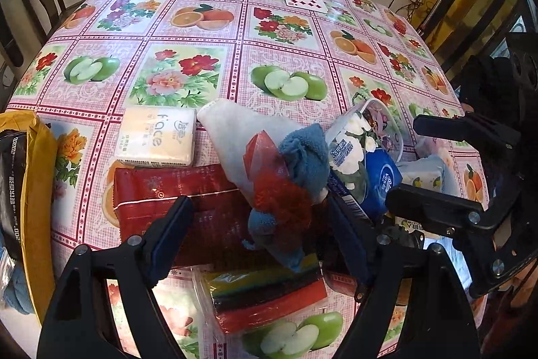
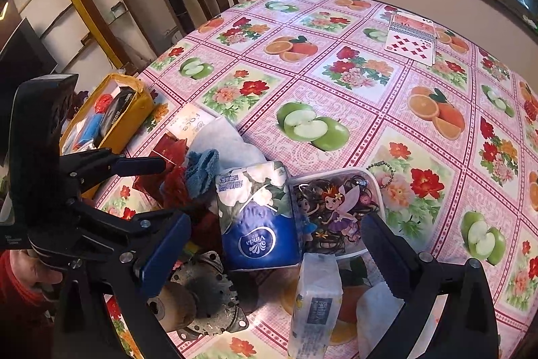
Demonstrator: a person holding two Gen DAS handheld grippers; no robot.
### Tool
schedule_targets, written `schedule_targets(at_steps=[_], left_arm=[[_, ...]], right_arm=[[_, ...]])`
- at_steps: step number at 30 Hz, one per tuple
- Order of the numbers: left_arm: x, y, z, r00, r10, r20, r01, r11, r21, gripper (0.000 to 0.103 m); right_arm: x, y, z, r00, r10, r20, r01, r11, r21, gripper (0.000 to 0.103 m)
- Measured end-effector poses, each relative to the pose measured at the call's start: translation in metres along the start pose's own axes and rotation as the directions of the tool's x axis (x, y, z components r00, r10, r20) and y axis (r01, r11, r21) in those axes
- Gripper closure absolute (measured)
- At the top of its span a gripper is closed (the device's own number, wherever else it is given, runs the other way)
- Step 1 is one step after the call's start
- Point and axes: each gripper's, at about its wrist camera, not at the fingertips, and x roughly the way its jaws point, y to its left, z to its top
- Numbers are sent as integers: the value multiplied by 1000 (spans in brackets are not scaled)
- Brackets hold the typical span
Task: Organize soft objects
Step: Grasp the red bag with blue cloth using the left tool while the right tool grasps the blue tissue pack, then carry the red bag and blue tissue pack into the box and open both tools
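Both tools stand wide open and hold nothing. Left tool (image 1: 259, 241) hovers over the red-and-blue stuffed toy (image 1: 285, 190), its jaws either side and apart from it. Right tool (image 2: 275, 244) straddles the Vinda tissue pack (image 2: 259, 217), next to the fairy-print pouch (image 2: 336, 211). Sorting looks barely begun: a yellow bag (image 2: 134, 110) at the bench (image 2: 370, 123) edge already holds a few items, while the toy, tissue packs and face tissue pack (image 1: 156, 137) lie loose.
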Motion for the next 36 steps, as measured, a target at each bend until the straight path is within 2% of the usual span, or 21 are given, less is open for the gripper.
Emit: schedule_targets(at_steps=[2,3,5,8,12,13,16,21,25,28,36], left_arm=[[1,0,-1,1000,5,-9,-4,1000,14,50],[2,0,-1,1000,12,-16,-11,1000,21,54],[2,0,-2,999,24,-21,-23,999,39,70],[1,4,-3,1000,20,-20,-19,999,40,72],[-1,9,-3,1000,18,-17,-18,999,39,72],[-2,10,-4,1000,20,-13,-19,999,38,72],[-4,13,-3,1000,12,-9,-11,1000,27,72],[-5,15,-5,1000,-19,-17,19,1000,18,72],[-12,18,-5,999,-35,-9,35,999,11,72],[-18,23,-5,999,-50,3,50,999,-2,72],[-37,34,-10,998,-47,37,48,999,-19,72]], right_arm=[[2,2,2,1000,5,-5,-5,1000,-11,2],[4,4,3,1000,-1,-9,1,1000,-21,2],[8,7,5,1000,-9,-23,8,999,-37,4],[15,14,8,999,-10,-47,7,998,-69,5],[28,21,11,995,-52,-88,42,993,-108,8],[31,20,11,993,-59,-100,48,993,-107,14],[43,20,9,987,-78,-142,63,992,-105,47],[43,24,10,984,-92,-150,75,991,-115,49],[35,25,8,986,-127,-104,116,987,-113,50],[23,24,10,994,-87,-68,82,994,-74,50],[9,41,18,998,-67,-15,66,996,-54,50]])
